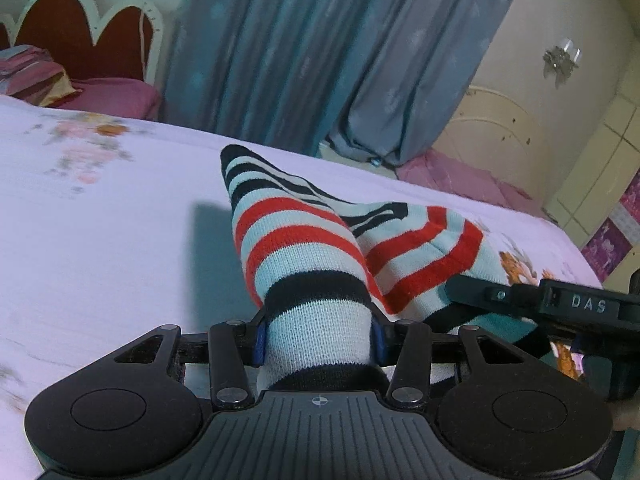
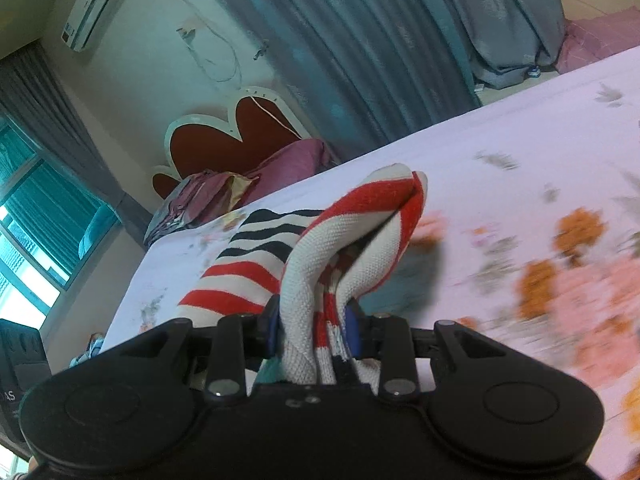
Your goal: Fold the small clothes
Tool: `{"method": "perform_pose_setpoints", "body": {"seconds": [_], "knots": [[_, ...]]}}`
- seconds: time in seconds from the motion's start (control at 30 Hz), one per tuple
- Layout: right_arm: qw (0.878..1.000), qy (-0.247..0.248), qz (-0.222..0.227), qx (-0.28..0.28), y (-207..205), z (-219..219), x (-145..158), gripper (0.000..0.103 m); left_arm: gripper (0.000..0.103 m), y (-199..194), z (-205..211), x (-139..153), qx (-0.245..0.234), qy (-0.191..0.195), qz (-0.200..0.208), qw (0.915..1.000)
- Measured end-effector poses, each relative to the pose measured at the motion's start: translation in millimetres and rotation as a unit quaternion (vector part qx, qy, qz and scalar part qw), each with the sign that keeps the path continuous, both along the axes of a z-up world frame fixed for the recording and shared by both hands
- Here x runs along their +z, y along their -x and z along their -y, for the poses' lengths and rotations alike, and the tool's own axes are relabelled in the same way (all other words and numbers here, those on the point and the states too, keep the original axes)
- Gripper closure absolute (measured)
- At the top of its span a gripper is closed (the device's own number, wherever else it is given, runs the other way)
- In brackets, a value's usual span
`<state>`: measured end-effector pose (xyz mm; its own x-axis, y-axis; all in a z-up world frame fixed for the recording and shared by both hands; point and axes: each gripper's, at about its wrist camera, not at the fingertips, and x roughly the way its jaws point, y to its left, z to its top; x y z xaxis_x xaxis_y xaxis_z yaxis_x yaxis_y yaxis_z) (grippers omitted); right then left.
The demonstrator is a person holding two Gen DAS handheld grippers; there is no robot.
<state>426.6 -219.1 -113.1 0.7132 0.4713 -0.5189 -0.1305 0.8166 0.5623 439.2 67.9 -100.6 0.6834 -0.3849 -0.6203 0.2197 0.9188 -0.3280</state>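
Clearly both jaws pinch the red, white and navy striped knit garment point(image 1: 320, 248), bunched.

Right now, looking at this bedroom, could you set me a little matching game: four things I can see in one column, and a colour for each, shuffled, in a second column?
Things:
1. curtain
2. headboard
3. striped garment
4. pillow

Colours:
A. dark red with a white edge
B. pink
C. grey-blue
D. red, black and pale bands

Pairs: 1-C, 2-A, 3-D, 4-B
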Motion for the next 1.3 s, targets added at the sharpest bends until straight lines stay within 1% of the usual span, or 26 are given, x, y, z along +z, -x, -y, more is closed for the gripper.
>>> {"method": "perform_pose_setpoints", "body": {"seconds": [0.17,0.27,0.4,0.53,0.6,0.63,0.67,0.73,0.8,0.9,0.97,1.0,1.07,1.13,1.17,1.23,1.27,1.3], "knots": [[1.0,-0.007,-0.001,0.003,-21.0,-75.0,-9.5,0.073,0.057,-13.8,-82.2,-7.3,0.011,-0.009,0.003,0.9999],[1.0,-0.01,-0.004,0.013,-38.0,-114.2,-16.5,0.073,0.057,-24.5,-118.9,-16.8,0.025,-0.011,0.001,0.9996],[1.0,-0.008,-0.008,0.029,-59.8,-152.4,-27.3,0.073,0.057,-35.7,-157.2,-33.7,0.043,-0.013,0.001,0.999],[0.999,0.001,-0.015,0.044,-74.6,-180.6,-40.5,0.073,0.057,-44.0,-182.6,-53.5,0.051,-0.034,0.009,0.9981],[0.999,0.005,-0.026,0.043,-77.0,-184.0,-49.6,0.073,0.056,-48.4,-191.9,-65.1,0.054,-0.039,0.007,0.9978],[0.999,0.008,-0.032,0.039,-77.8,-183.0,-55.1,0.072,0.053,-49.4,-195.3,-72.8,0.054,-0.04,0.005,0.9978],[0.999,0.011,-0.039,0.037,-77.6,-180.9,-59.7,0.072,0.048,-50.3,-197.5,-78.3,0.053,-0.043,0.006,0.9977],[0.998,0.021,-0.058,0.03,-77.8,-174.9,-69.7,0.071,0.039,-48.2,-196.7,-85.0,0.055,-0.054,0.018,0.9969],[0.997,0.016,-0.072,0.02,-77.1,-169.8,-76.8,0.07,0.037,-47.3,-193.5,-83.8,0.056,-0.056,0.019,0.9967],[0.997,0.019,-0.074,0.009,-74.4,-172.9,-73.1,0.068,0.037,-51.0,-192.6,-77.3,0.06,-0.056,0.013,0.9966],[0.997,0.029,-0.07,0.009,-72.2,-178.4,-67.1,0.067,0.037,-50.3,-195.9,-70.4,0.067,-0.052,0.014,0.9963],[0.997,0.033,-0.069,0.008,-71.7,-180.4,-64.9,0.066,0.037,-36.5,-199.0,-67.5,0.071,-0.048,0.018,0.9961],[0.997,0.041,-0.064,0.004,-68.2,-180.2,-60.3,0.061,0.037,-32.4,-205.0,-57.8,0.081,-0.038,0.032,0.9955],[0.997,0.053,-0.047,-0.01,-65.1,-178.0,-52.1,0.061,0.037,-33.3,-208.8,-50.8,0.086,-0.033,0.042,0.9948],[0.998,0.056,-0.035,-0.019,-63.4,-176.5,-48.1,0.064,0.037,-36.2,-209.3,-48.4,0.085,-0.032,0.045,0.9949],[0.997,0.069,-0.013,-0.028,-67.0,-178.0,-38.8,0.07,0.037,-47.1,-205.4,-47.4,0.082,-0.042,0.045,0.9948],[0.997,0.076,-0.006,-0.023,-70.8,-181.6,-34.7,0.074,0.037,-52.6,-202.2,-48.2,0.079,-0.046,0.042,0.9949],[0.996,0.082,0.0,-0.016,-75.6,-187.2,-30.8,0.076,0.037,-61.7,-198.7,-51.3,0.075,-0.05,0.034,0.9954]]}}
